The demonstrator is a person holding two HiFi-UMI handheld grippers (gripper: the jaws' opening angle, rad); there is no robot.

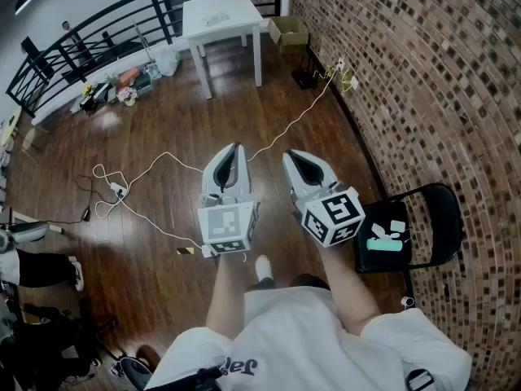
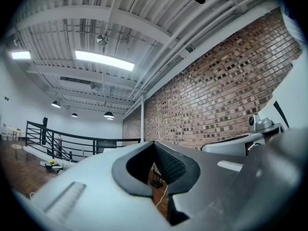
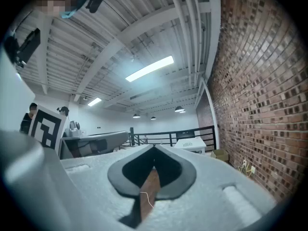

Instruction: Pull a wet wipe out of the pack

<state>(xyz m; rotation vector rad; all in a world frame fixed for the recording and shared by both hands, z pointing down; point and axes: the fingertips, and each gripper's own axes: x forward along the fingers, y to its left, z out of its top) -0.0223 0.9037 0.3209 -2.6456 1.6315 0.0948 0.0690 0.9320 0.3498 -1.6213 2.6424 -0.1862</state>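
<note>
Floor layout, positions taken from the table.
Table stood at the far end of the floor, with a flat item on its top. The box sat on the floor just right of the table, against the brick wall. The railing ran behind and left of the table, with clutter on the floor along its foot. The cable lay on the floor in front of the table, leading left to the power strip. The chair stood well in front of the table and to its right, beside the wall, with small items on its seat. Left gripper and right gripper were side by side in front of the table, left of the chair.
</note>
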